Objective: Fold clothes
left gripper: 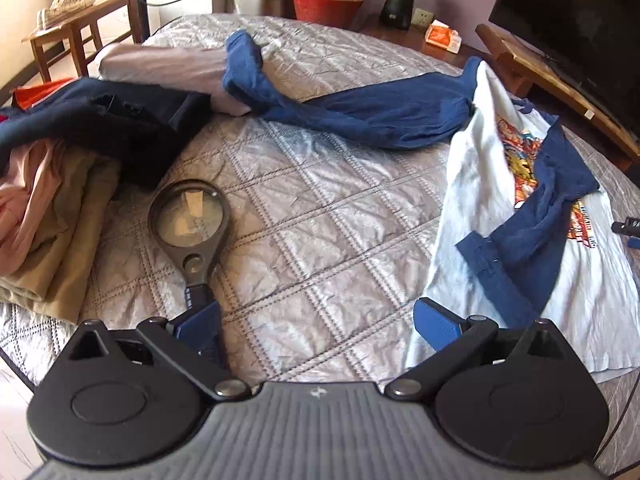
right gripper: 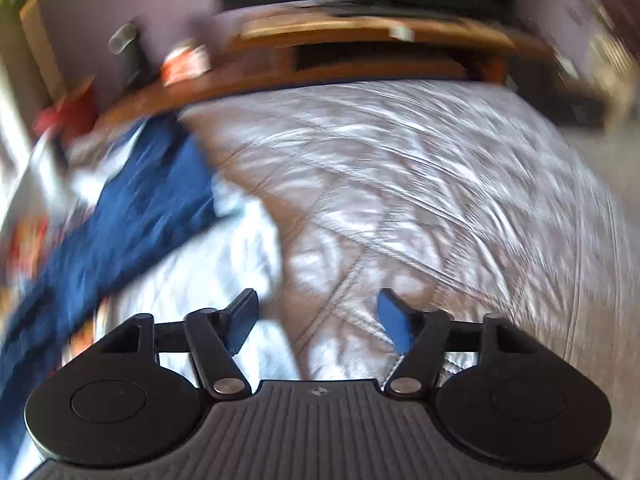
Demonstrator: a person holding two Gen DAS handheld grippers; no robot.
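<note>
White tee with blue sleeves (left gripper: 472,216) on the bed (left gripper: 312,240), right of centre, print side up, crumpled. One long sleeve (left gripper: 360,112) strung out toward a pale pillow (left gripper: 168,68), the other flopped across the print. Not folded.

Left gripper (left gripper: 320,320) low over the quilt by the tee's near edge, jaws wide, nothing between them. Right gripper (right gripper: 320,320) likewise wide and empty, over the seam where tee meets quilt; right view heavily motion-blurred, so exact contact point unclear.

Likely step: getting the tee flat. Tips:
- Pinch single layers at hem or shoulder, not bunched cloth.
- Clear the blue sleeve off the print before any fold.
- Pull both corners apart evenly to tension out wrinkles.
- Mind the magnifying glass (left gripper: 188,216) beside the left jaws and the clothes pile (left gripper: 60,160) further left; keep cloth from dragging either.
</note>
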